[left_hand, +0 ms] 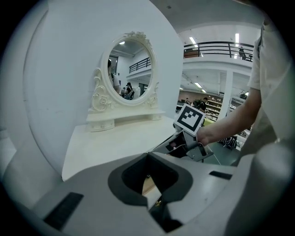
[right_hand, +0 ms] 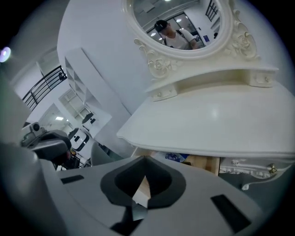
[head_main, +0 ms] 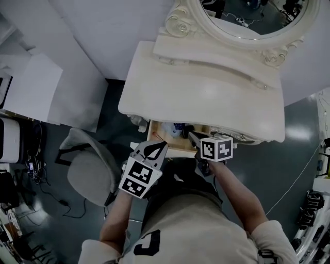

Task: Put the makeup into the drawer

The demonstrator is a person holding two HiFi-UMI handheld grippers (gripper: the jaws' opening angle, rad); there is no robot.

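The white vanity table carries an oval mirror, and its top is bare. Below its front edge a wooden drawer stands pulled out, with a blue item and other small makeup pieces inside. The same drawer and blue item show under the tabletop in the right gripper view. My left gripper hangs shut and empty at the drawer's front left. My right gripper is shut and empty above the drawer's right part. It also shows from the side as the right gripper in the left gripper view.
A grey upholstered chair stands left of the person, close to the left arm. Cables and equipment lie on the dark floor at the far left. White wall panels rise behind and left of the vanity.
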